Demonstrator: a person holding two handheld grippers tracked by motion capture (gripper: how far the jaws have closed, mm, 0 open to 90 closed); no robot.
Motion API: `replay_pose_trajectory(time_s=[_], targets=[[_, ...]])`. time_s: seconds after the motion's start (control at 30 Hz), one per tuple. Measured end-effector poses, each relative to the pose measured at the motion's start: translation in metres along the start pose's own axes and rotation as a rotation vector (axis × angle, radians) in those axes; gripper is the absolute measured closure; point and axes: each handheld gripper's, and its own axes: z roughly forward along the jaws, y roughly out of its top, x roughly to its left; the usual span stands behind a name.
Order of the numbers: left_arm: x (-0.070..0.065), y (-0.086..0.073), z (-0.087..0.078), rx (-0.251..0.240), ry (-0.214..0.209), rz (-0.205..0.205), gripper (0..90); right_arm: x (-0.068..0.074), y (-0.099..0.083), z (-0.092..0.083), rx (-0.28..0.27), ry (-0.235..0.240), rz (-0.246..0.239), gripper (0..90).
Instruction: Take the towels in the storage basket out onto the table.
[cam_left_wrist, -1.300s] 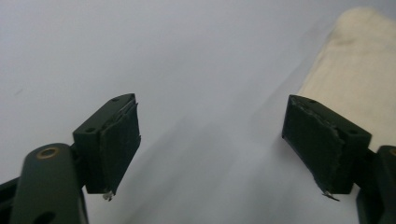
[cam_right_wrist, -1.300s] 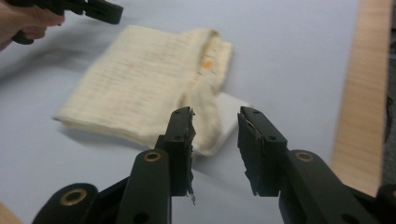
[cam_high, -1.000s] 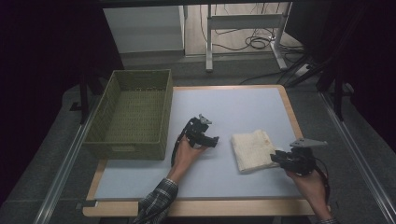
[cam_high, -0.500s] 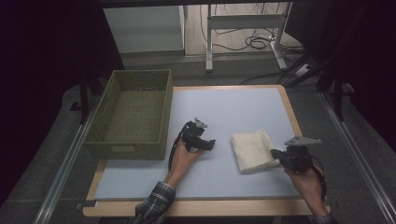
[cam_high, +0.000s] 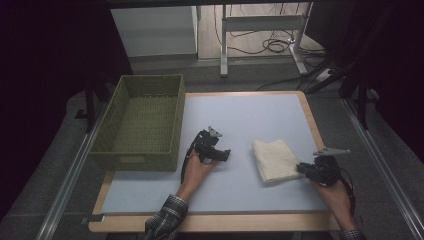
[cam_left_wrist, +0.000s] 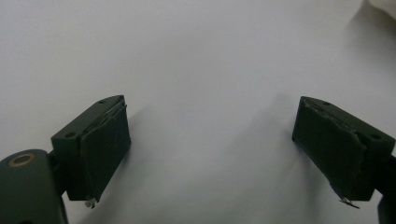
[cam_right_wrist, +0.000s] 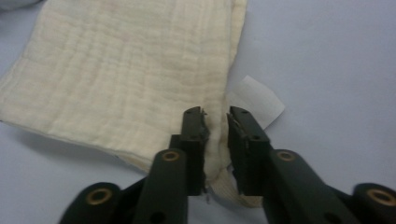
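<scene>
Cloth: a folded cream cloth (cam_right_wrist: 126, 79) lies flat on the tabletop (cam_high: 240, 115), its near corner between the right fingers (cam_right_wrist: 194, 135).
Right gripper: the right gripper (cam_right_wrist: 215, 116) has its fingers nearly closed on that corner's edge; they have just been opening slightly, cloth between them.
Tag: a white tag (cam_right_wrist: 256, 100) sticks out just beyond the fingertips.
Left gripper: the left gripper (cam_left_wrist: 210, 154) rests with fingers spread wide, bare tabletop between them, well apart from the cloth.
Basket: a green basket (cam_high: 142, 122) stands beyond the left gripper.
</scene>
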Motion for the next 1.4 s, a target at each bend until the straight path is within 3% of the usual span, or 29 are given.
replay_pose_trajectory(time_s=[0.07,0.17,0.2,0.43,0.53,0.6,0.73,0.8,0.93,1.13,1.17,1.2,1.3,1.37,1.4], targets=[[0.0,0.0,0.0,0.0,0.0,0.0,11.0,0.0,-0.001,0.002,0.003,0.01,0.009,70.2],[0.0,0.0,0.0,0.0,0.0,0.001,11.0,0.0,-0.003,0.004,0.006,0.033,0.029,71.9],[0.0,0.0,0.0,0.0,0.001,0.001,11.1,0.001,-0.004,0.003,0.003,0.061,0.041,84.3],[0.0,0.0,0.0,0.0,0.001,0.002,11.1,0.011,0.001,-0.014,0.011,0.034,-0.005,85.8],[0.0,0.0,0.0,0.0,0.001,0.002,11.1,0.012,-0.003,-0.01,0.043,0.027,-0.019,82.7],[0.0,0.0,0.0,0.0,0.001,0.002,11.1,0.01,-0.005,-0.006,0.05,0.033,-0.013,72.1],[0.0,0.0,0.0,0.0,0.001,0.002,11.1,0.007,0.001,-0.008,0.008,0.038,-0.001,67.1],[0.0,0.0,0.0,0.0,0.001,0.002,11.1,0.005,0.014,-0.01,-0.031,0.026,-0.007,64.9],[0.0,0.0,0.0,0.0,0.002,0.0,11.1,0.001,0.036,0.002,-0.058,0.023,-0.007,64.5],[0.0,0.0,0.0,-0.001,0.002,0.001,11.1,-0.008,0.063,0.043,-0.061,0.014,0.017,64.5],[0.0,0.0,0.0,-0.001,0.002,0.001,11.1,-0.008,0.063,0.043,-0.061,0.014,0.017,64.5],[0.0,0.0,0.0,-0.001,0.002,0.001,11.1,-0.01,0.068,0.056,-0.063,0.022,0.025,69.1],[0.0,0.0,0.0,-0.001,0.002,0.003,11.1,-0.008,0.069,0.068,-0.059,0.014,0.009,87.9],[0.0,0.0,0.0,-0.001,0.002,0.003,11.1,-0.006,0.069,0.069,-0.057,0.007,-0.005,88.8],[0.0,0.0,0.0,-0.001,0.002,0.001,11.1,-0.005,0.069,0.065,-0.069,-0.018,-0.014,88.9]])
